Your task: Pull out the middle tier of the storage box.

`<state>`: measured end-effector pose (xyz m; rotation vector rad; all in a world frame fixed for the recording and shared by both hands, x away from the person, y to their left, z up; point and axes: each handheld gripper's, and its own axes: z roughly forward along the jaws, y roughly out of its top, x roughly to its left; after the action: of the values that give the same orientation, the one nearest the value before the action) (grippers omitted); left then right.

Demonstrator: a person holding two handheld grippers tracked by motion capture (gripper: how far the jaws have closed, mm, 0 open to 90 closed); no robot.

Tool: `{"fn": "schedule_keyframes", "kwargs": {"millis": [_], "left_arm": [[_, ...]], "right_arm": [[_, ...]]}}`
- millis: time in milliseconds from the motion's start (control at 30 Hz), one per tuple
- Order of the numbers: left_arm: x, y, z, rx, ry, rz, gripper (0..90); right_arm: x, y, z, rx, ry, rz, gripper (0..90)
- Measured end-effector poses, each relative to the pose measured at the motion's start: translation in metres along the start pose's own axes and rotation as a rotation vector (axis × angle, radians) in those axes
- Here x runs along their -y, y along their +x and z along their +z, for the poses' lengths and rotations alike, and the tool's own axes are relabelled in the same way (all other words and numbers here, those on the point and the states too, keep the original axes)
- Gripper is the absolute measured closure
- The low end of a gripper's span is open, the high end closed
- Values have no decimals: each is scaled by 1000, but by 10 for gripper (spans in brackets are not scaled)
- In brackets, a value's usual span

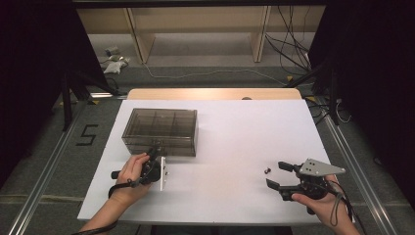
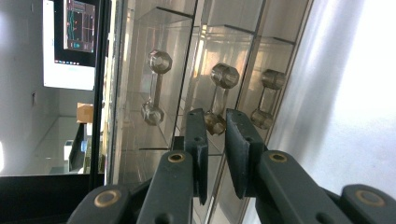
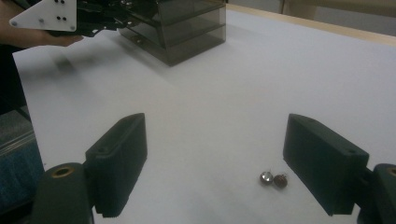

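Observation:
A smoky transparent drawer box (image 1: 161,128) stands on the left half of the white table (image 1: 235,132). My left gripper (image 1: 155,155) reaches against its front face. In the left gripper view its jaws stand close together on either side of the middle drawer handle (image 2: 217,100), shut on its lower knob; my left gripper (image 2: 217,119) is turned on its side. My right gripper (image 1: 275,174) rests near the front right edge, open. Two small round metal pieces (image 3: 273,178) lie on the table between its jaws, close to the right one. The box (image 3: 182,28) and left gripper (image 3: 93,18) show far off.
Two more clear handles (image 2: 154,86) (image 2: 267,95) flank the held one. A wooden strip (image 1: 215,93) runs along the table's far edge. Beyond lie cables (image 1: 288,49) and shelf legs on the floor. Dark stands rise at both sides.

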<state>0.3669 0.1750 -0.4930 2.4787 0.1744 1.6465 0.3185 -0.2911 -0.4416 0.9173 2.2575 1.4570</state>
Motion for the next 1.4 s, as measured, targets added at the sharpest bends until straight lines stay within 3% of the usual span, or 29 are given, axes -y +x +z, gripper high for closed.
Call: {"fn": "schedule_keyframes", "kwargs": {"millis": [267,333,433,533,600,667,733,867,933,1033,1133,1400], "left_arm": [[3,-1,-11,25,10,9,791],[7,1,-16,15,-5,-21,708],[16,8,-23,58,-25,-146,542],[27,14,-25,155,-39,-306,411],[33,19,-23,209,-54,-385,372],[37,25,-21,246,-47,-420,342],[40,32,-19,244,-35,-427,334],[41,50,-15,324,-59,-423,331],[39,57,-12,372,-63,-391,348],[38,63,-6,399,-57,-320,439],[36,66,0,438,-66,-292,480],[34,76,12,516,-33,-221,577]], "right_arm": [[0,0,0,3,-3,0,225],[0,0,0,3,-3,-1,225],[0,0,0,1,-1,-1,225],[0,0,0,-1,0,0,225],[0,0,0,-1,2,0,225],[-1,0,0,0,0,-2,225],[0,0,0,-1,0,0,225],[0,-1,1,-7,-4,9,229],[0,-1,1,-9,-4,9,229],[0,-1,1,-8,0,5,231],[0,-1,0,-8,0,9,231],[0,-1,1,-14,4,11,231]]}}
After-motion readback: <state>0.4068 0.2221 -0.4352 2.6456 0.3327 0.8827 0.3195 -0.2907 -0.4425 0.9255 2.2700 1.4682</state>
